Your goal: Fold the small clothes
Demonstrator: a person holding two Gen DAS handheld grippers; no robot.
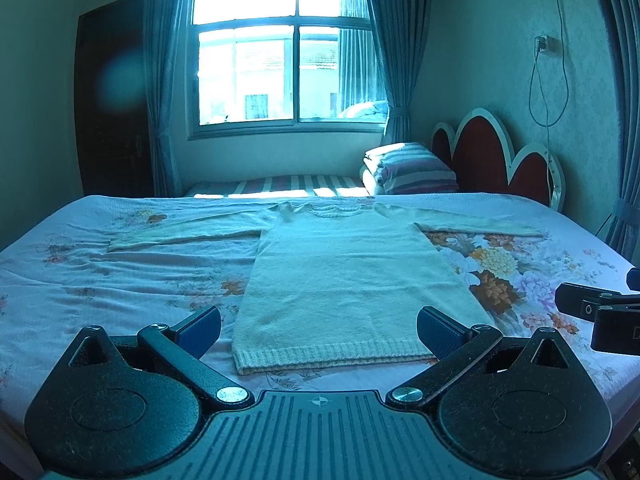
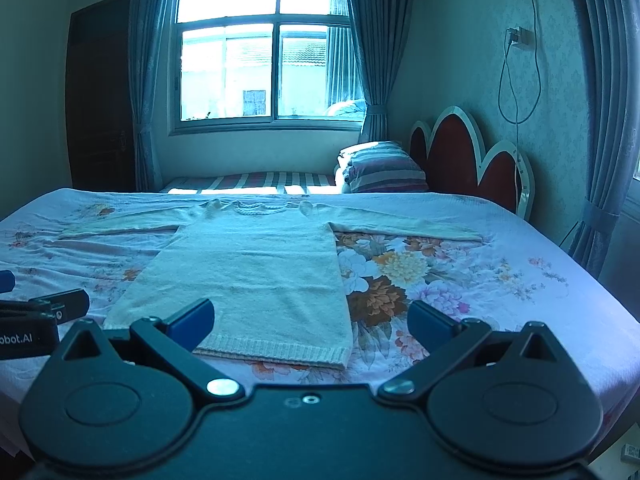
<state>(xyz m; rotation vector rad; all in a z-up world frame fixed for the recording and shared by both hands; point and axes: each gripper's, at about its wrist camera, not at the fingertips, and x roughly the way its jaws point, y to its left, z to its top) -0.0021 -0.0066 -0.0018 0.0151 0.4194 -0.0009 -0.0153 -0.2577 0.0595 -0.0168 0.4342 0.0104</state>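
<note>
A small cream knitted sweater (image 1: 340, 276) lies flat on the floral bedsheet (image 1: 120, 280), sleeves spread to both sides, ribbed hem toward me. It also shows in the right wrist view (image 2: 256, 280). My left gripper (image 1: 319, 330) is open and empty, hovering just before the hem, its fingers straddling the hem's width. My right gripper (image 2: 311, 322) is open and empty, near the hem's right corner. The right gripper also shows at the right edge of the left wrist view (image 1: 600, 312); the left gripper shows at the left edge of the right wrist view (image 2: 40, 316).
The bed fills the view. A red scalloped headboard (image 1: 500, 160) stands at the right with a striped pillow (image 1: 412, 170) and folded bedding. A second striped bed (image 1: 280, 186) and a window (image 1: 288, 52) lie behind. A cable (image 1: 548, 80) hangs on the right wall.
</note>
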